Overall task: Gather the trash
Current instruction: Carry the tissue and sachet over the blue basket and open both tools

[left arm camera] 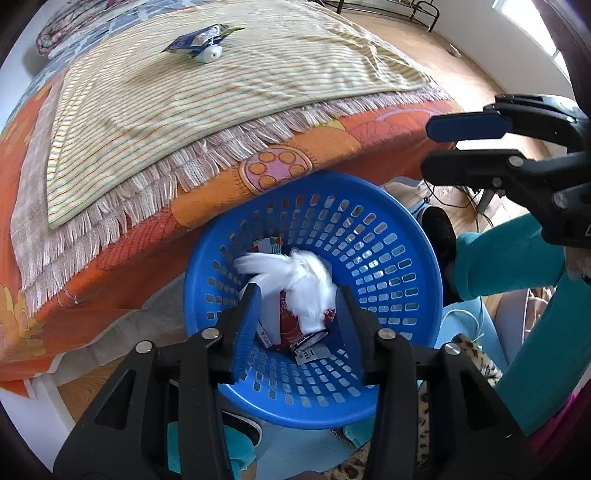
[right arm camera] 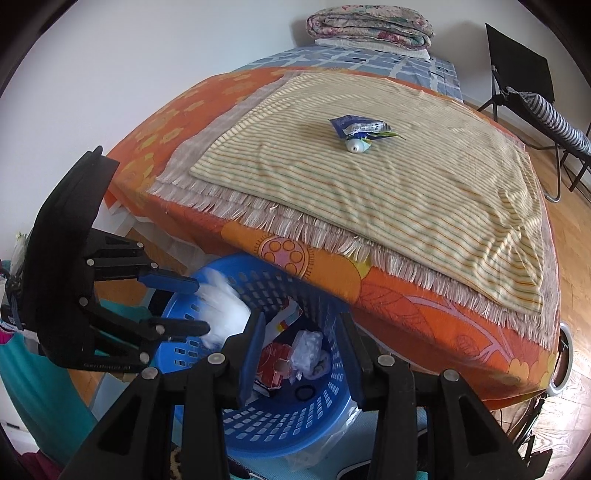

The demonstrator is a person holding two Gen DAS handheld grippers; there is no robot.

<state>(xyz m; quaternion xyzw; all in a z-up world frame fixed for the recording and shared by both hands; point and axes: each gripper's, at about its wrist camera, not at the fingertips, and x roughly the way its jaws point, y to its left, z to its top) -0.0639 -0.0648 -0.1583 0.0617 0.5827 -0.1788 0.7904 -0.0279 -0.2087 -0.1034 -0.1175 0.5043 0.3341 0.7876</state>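
Note:
A blue plastic basket (left arm camera: 406, 221) (right arm camera: 280, 424) stands on the floor against the bed's edge. It holds red packaging (left arm camera: 291, 325) (right arm camera: 273, 362) and crumpled clear plastic (right arm camera: 308, 347). My left gripper (left arm camera: 299, 299) (right arm camera: 201, 306) hangs over the basket, jaws apart. A blurred white tissue (left arm camera: 295, 277) (right arm camera: 221, 310) is loose at its tips, and the pads do not press on it. My right gripper (right arm camera: 301, 328) (left arm camera: 439, 146) hovers beside it, open with nothing between its fingers. On the bed lie a blue wrapper (left arm camera: 201, 40) (right arm camera: 358, 125) and a small white tube (left arm camera: 208, 54) (right arm camera: 356, 146).
The bed carries an orange flowered cover (right arm camera: 424, 306) and a striped fringed blanket (left arm camera: 184, 103) (right arm camera: 406, 177). A folded quilt (right arm camera: 369, 26) lies at its head. A black folding chair (right arm camera: 517, 74) stands on the wood floor at right. A teal sleeve (left arm camera: 517, 258) reaches in beside the basket.

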